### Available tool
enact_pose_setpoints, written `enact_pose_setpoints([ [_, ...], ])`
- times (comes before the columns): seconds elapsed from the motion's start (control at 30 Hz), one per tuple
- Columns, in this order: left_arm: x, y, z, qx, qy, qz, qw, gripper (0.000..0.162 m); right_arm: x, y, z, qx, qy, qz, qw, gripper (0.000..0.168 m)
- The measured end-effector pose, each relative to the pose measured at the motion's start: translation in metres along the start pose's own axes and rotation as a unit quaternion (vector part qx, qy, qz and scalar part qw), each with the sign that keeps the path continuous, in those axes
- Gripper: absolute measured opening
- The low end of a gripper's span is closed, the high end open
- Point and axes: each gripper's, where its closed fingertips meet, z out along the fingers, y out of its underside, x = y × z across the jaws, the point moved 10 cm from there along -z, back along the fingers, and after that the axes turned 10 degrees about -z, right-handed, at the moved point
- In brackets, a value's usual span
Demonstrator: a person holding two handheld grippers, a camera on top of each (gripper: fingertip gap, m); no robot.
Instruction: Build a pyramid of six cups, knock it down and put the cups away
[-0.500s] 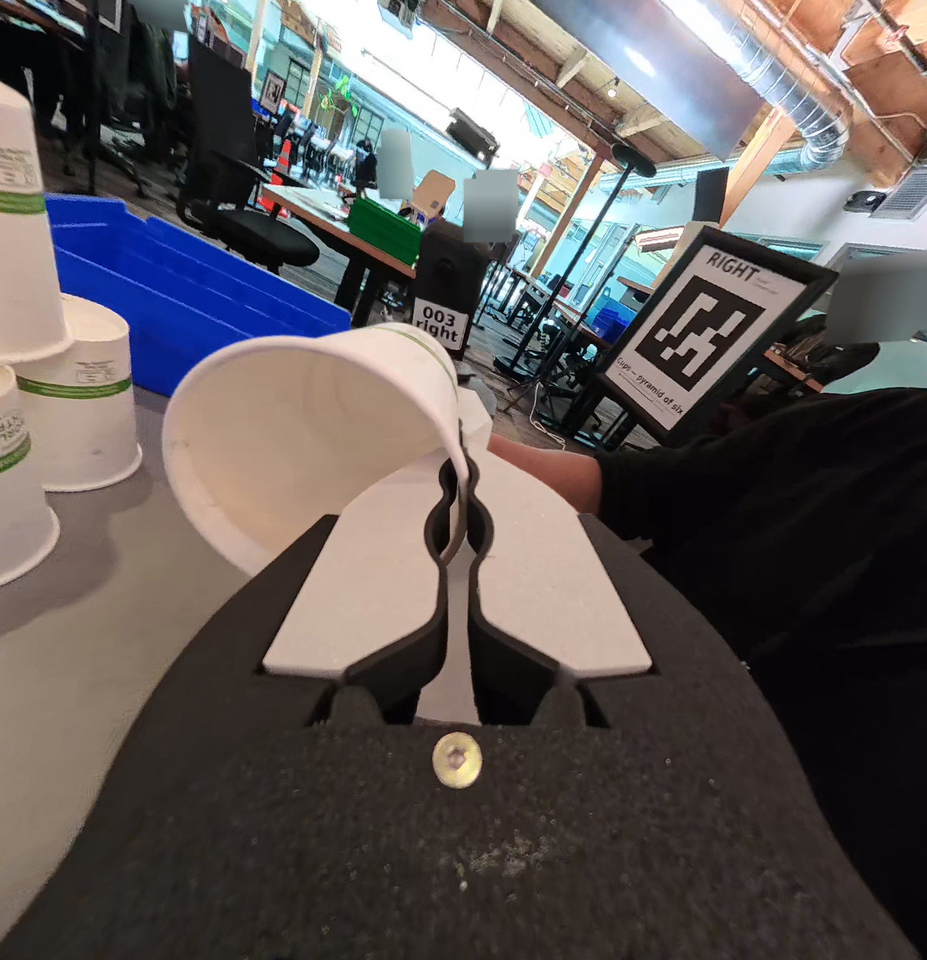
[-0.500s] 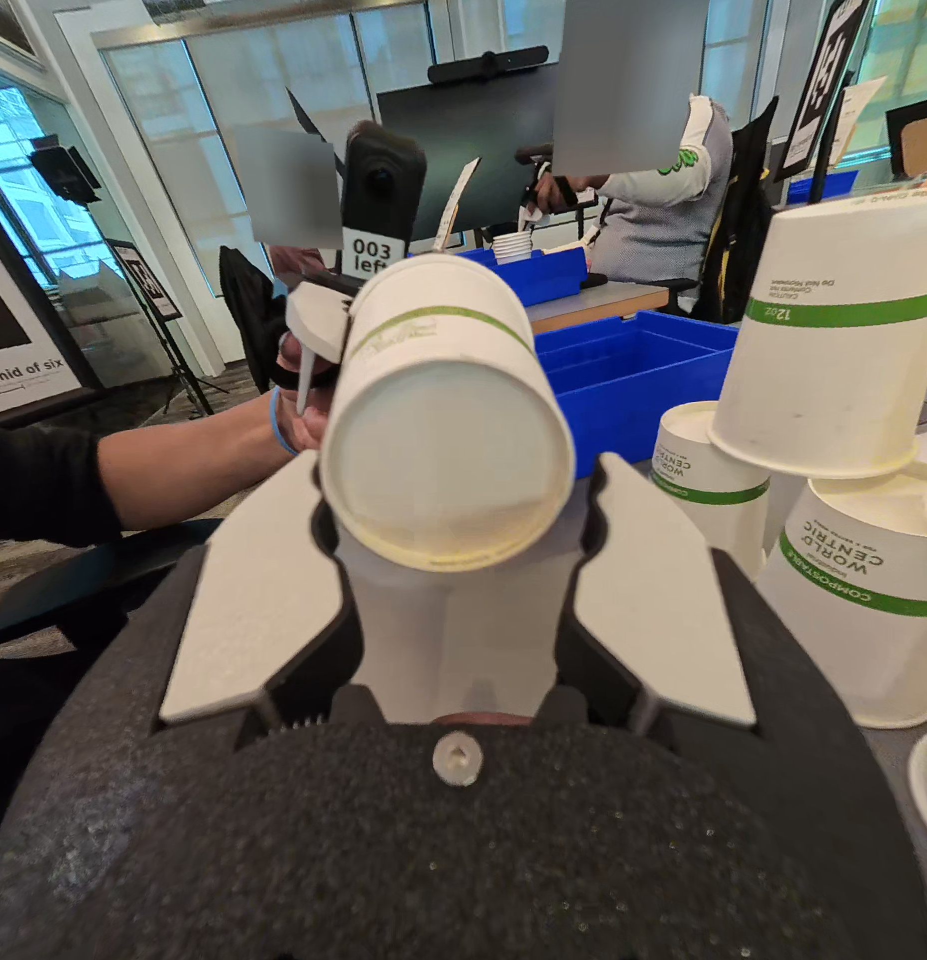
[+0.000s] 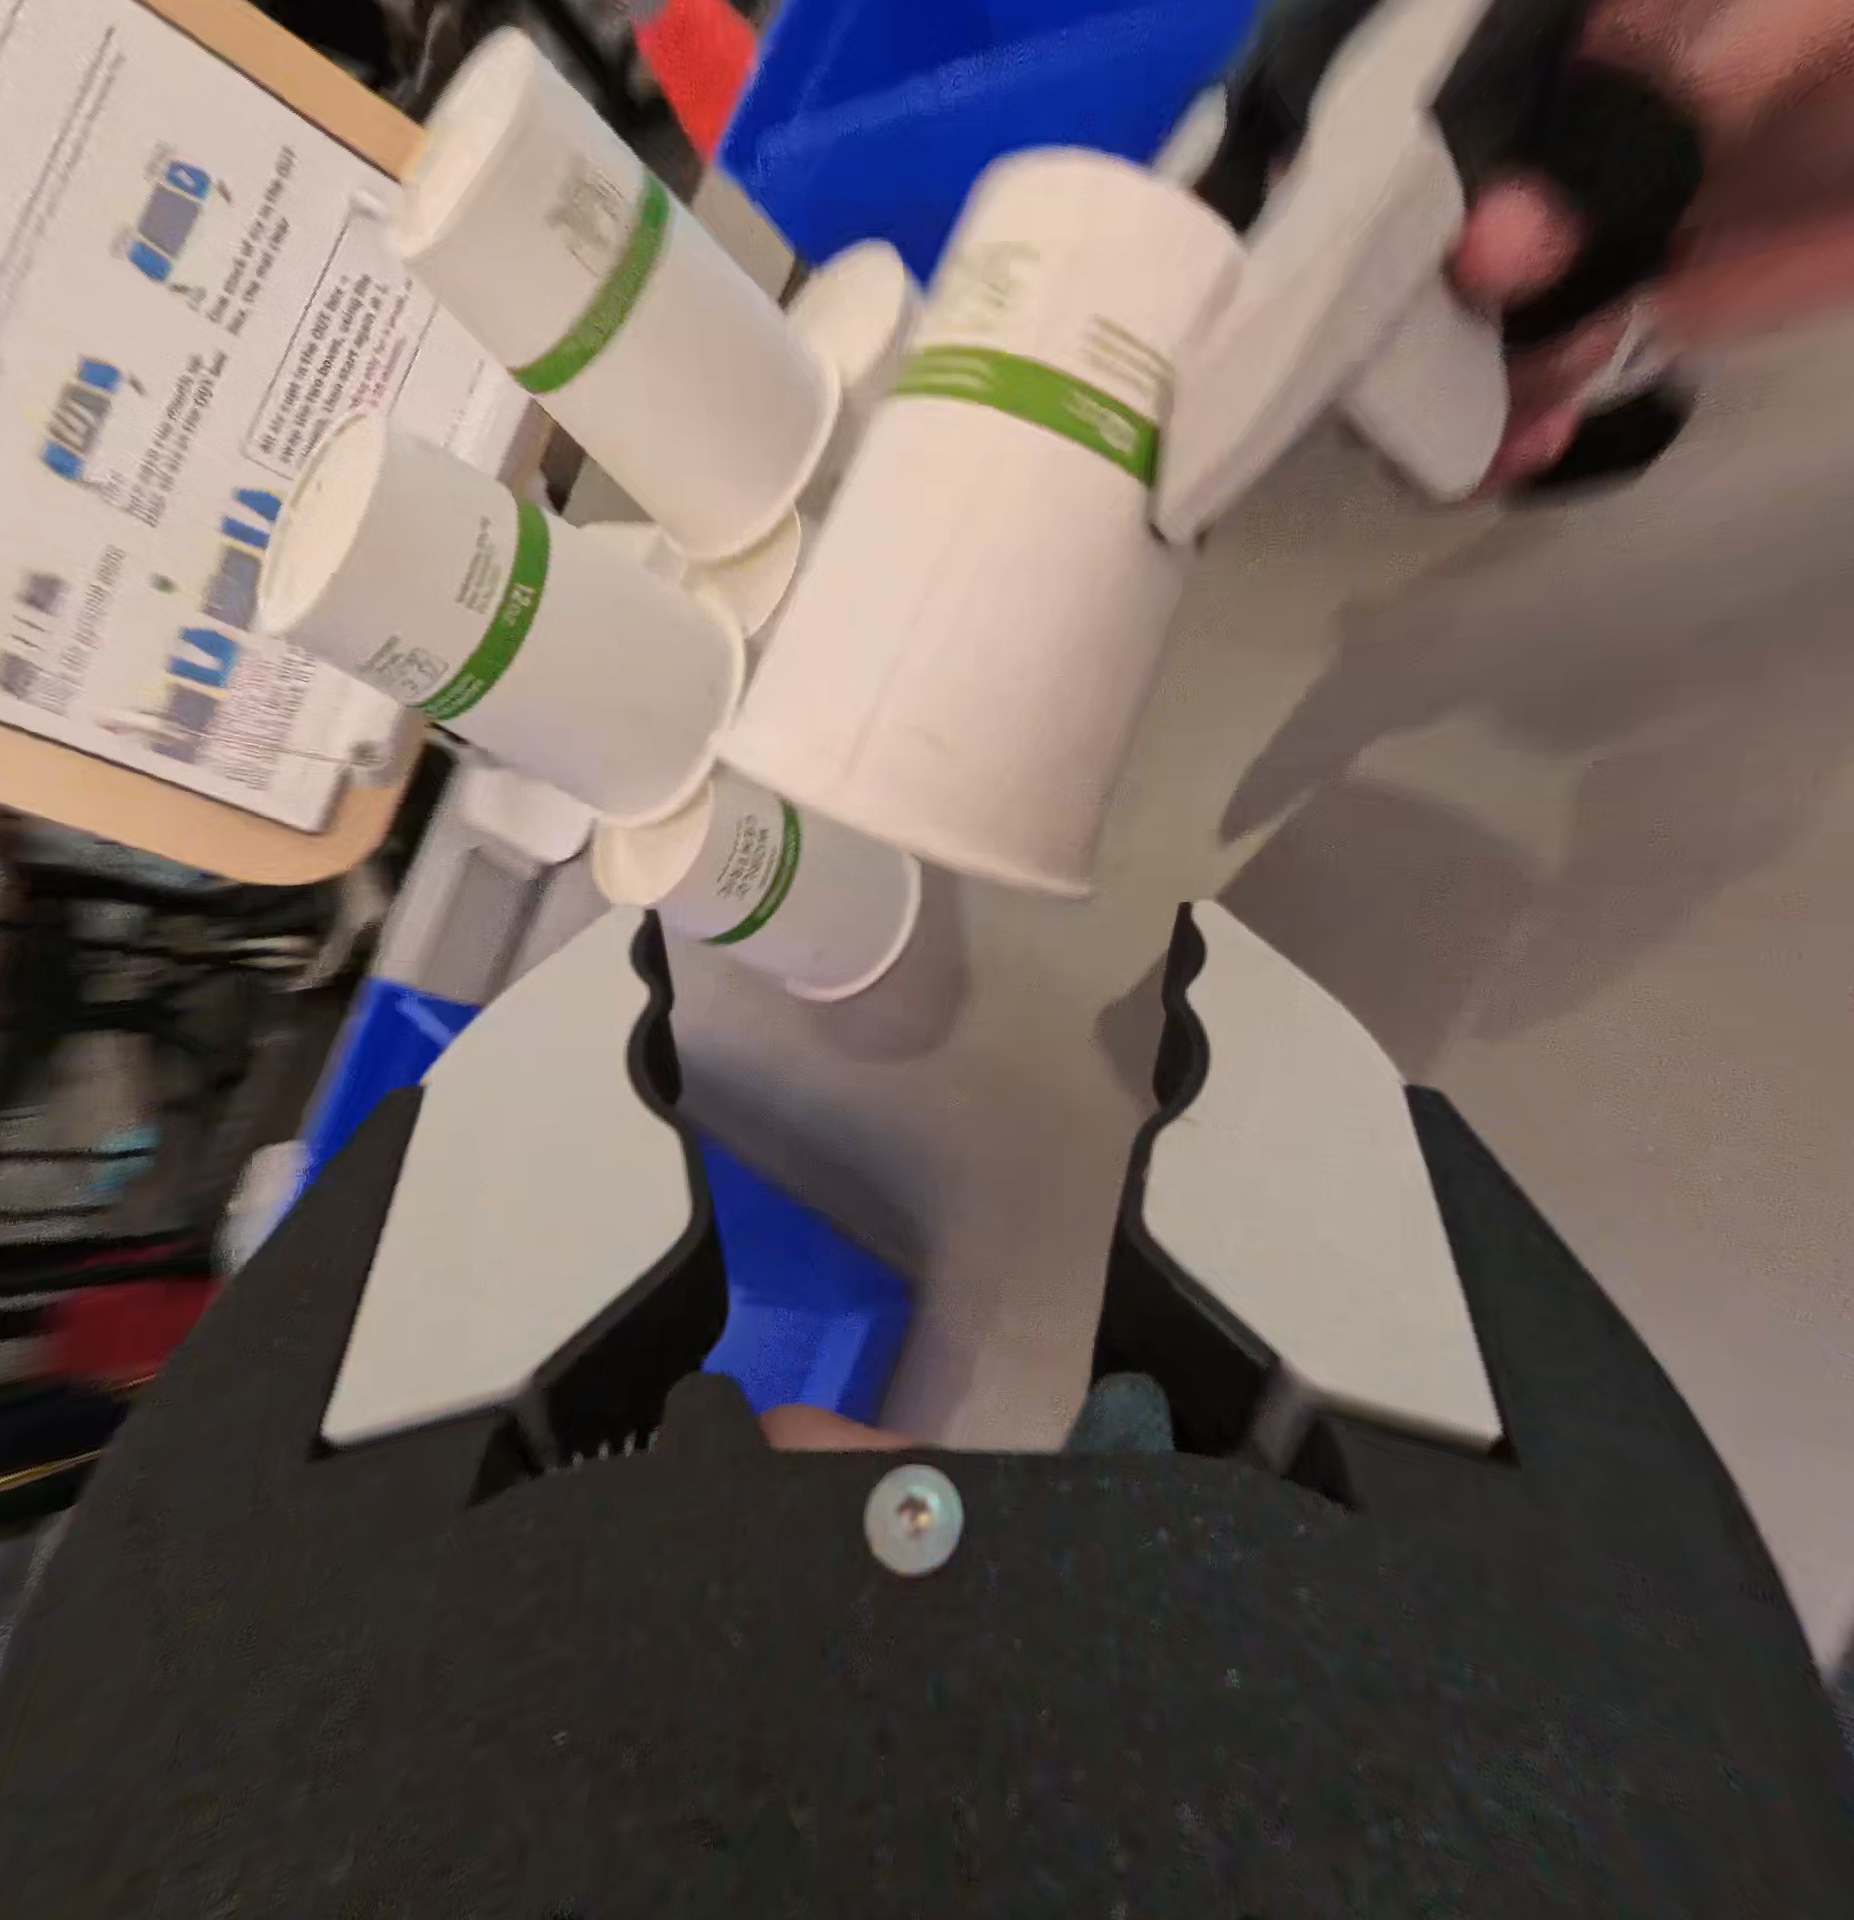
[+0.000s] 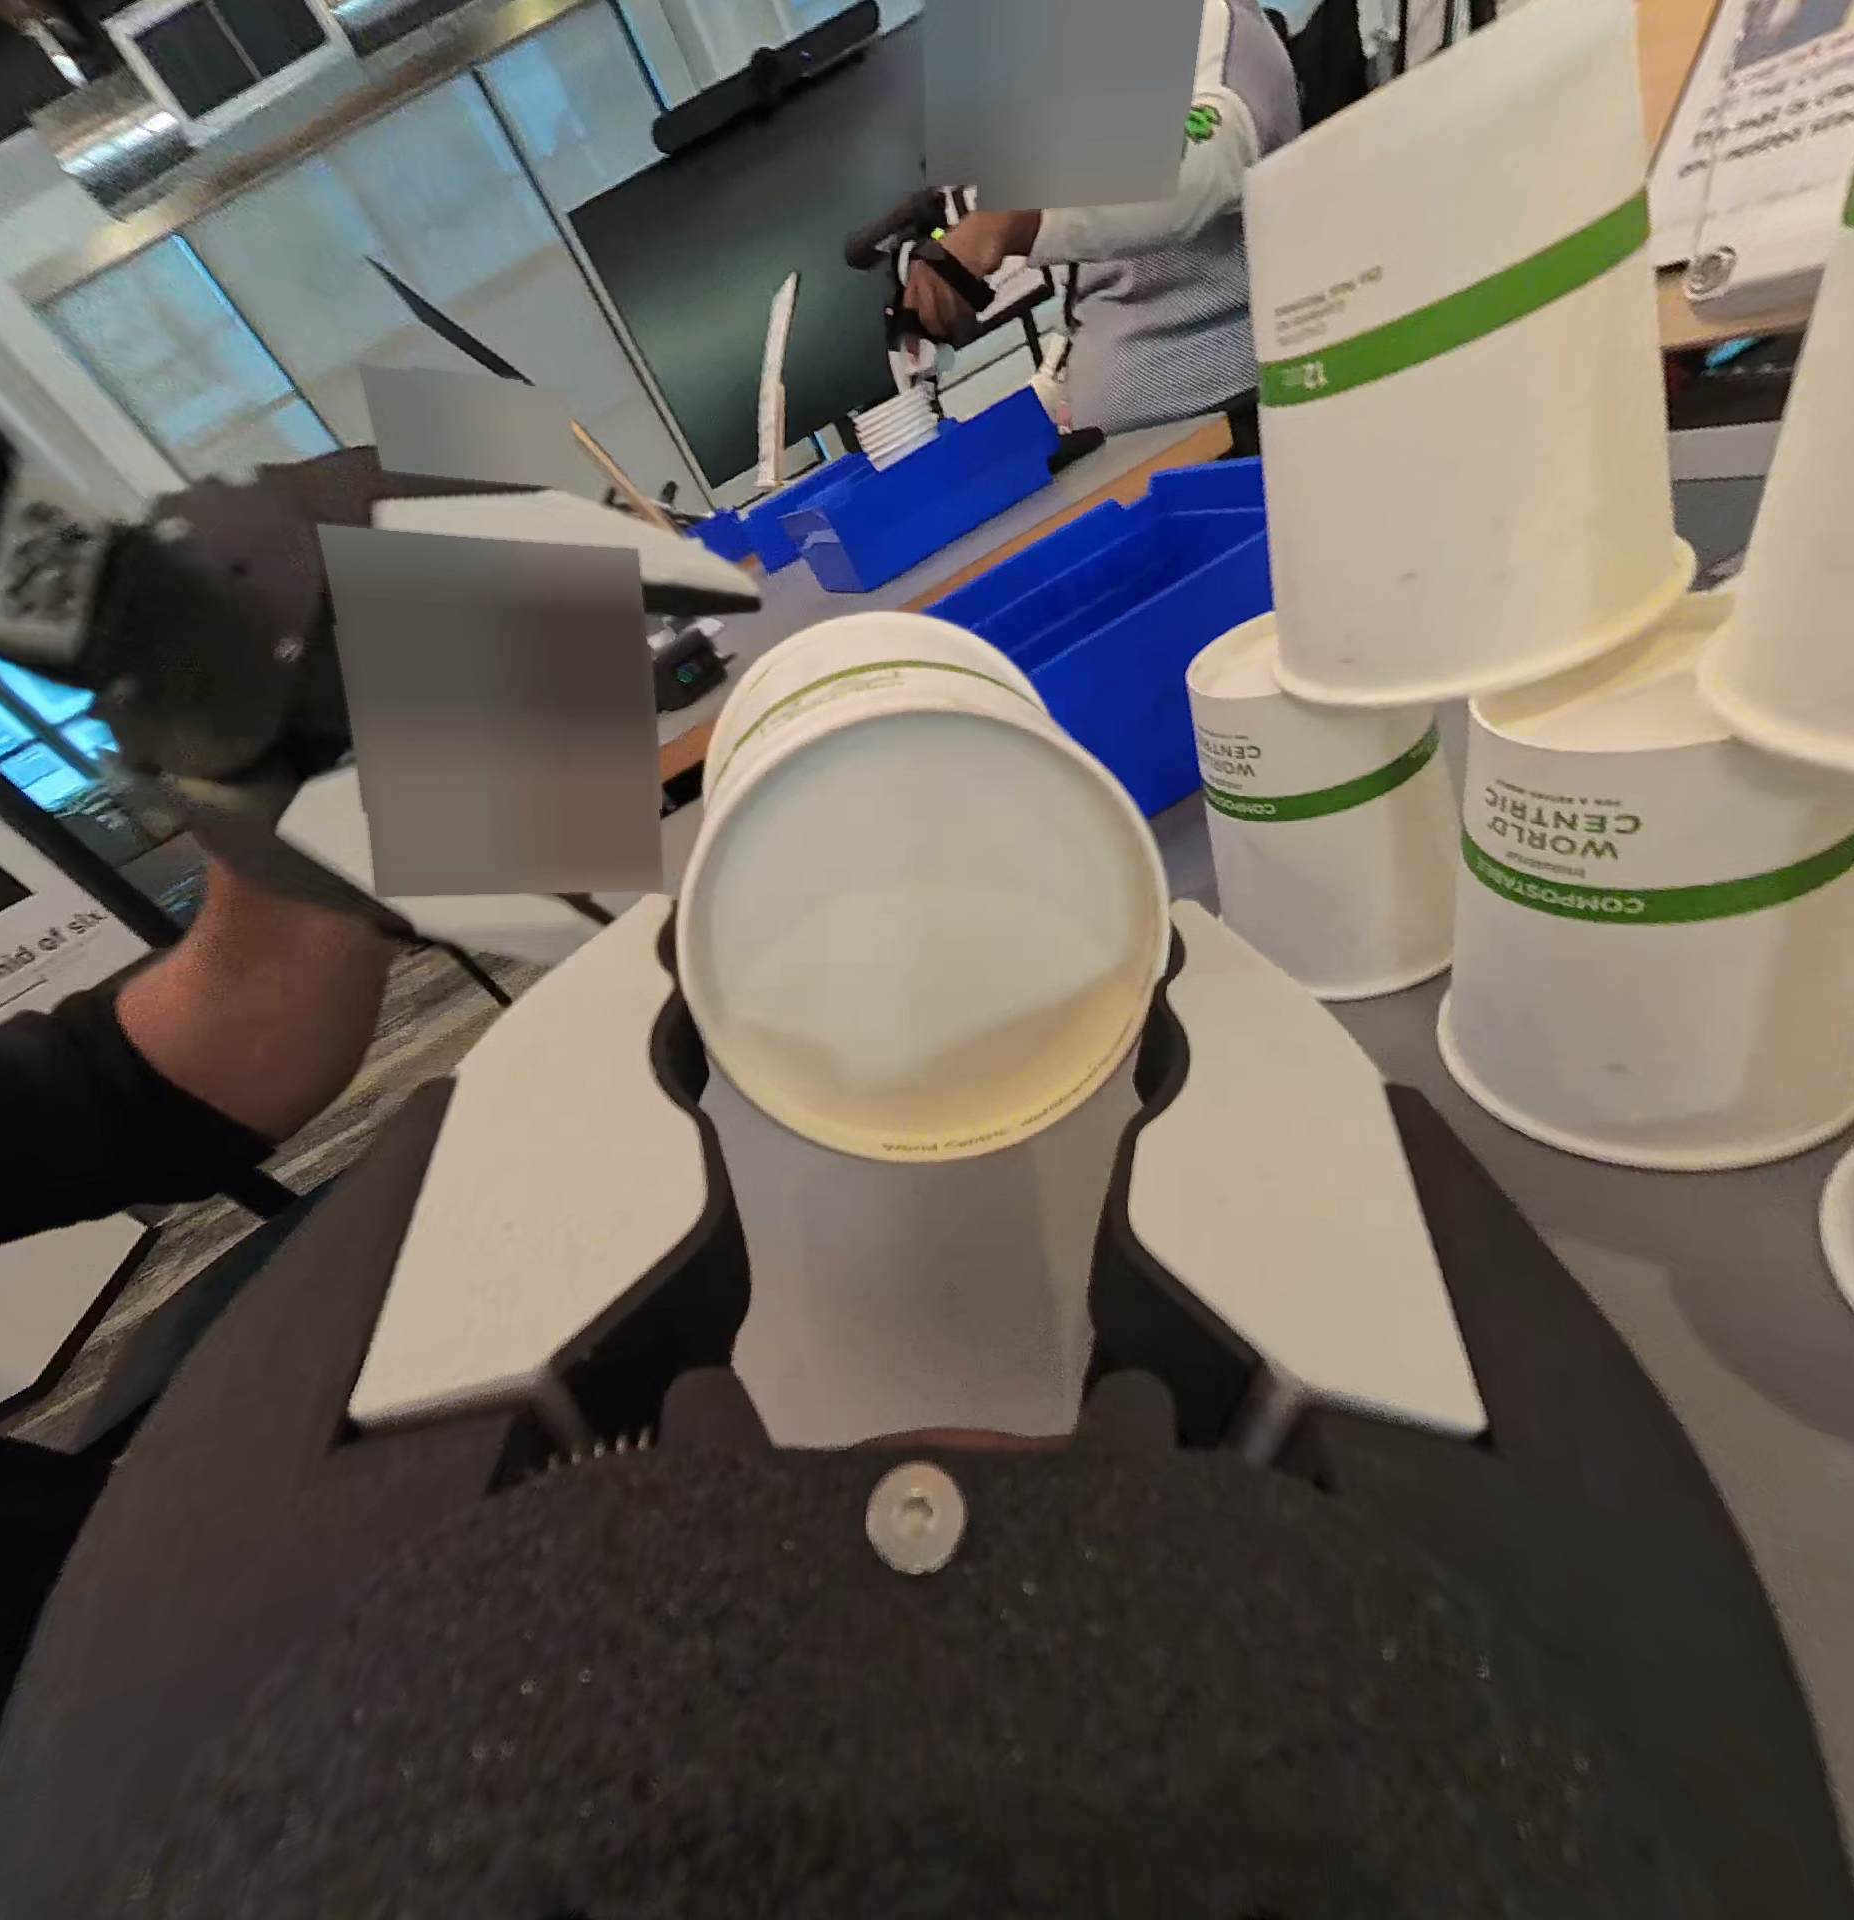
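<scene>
A white paper cup with a green band (image 4: 923, 914) is clamped on its side between the two fingers of the right gripper (image 4: 918, 997), its closed base facing the camera and its open mouth pointing away. To the right of this gripper, on the grey table (image 4: 1629, 1403), stands the partly built pyramid: upside-down cups at the bottom (image 4: 1650, 914) with a second-level cup (image 4: 1442, 416) resting across two of them. Beyond them, further forward, is a blue bin (image 4: 1099, 603).

The left gripper (image 3: 918, 1018) has its fingers spread wide apart and holds nothing. In its blurred, tilted view the held cup (image 3: 985, 540) lies just ahead of its fingertips, with the stacked cups (image 3: 518, 613) ahead to the left. In the right wrist view it shows to the left, gripped by a hand (image 4: 258, 997).
</scene>
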Motion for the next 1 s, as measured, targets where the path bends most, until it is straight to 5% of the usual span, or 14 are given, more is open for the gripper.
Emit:
enact_pose_setpoints([
  [0.27,0.026,-0.029,0.051,-0.096,-0.064,0.141,0.983,0.103,0.003,0.008,0.008,-0.043,0.046,0.019,0.998,0.082],
  [0.67,0.031,-0.037,0.101,-0.139,-0.028,0.156,0.978,0.097,0.004,0.006,0.003,-0.034,0.024,0.033,0.999,0.081],
  [0.83,0.012,-0.034,0.095,-0.068,-0.071,0.084,0.992,0.096,0.007,-0.006,-0.029,0.024,0.069,0.024,0.997,0.088],
  [1.0,-0.031,-0.048,0.075,0.100,-0.124,-0.149,0.976,0.096,-0.010,0.011,-0.068,0.039,0.170,-0.043,0.984,0.094],
])
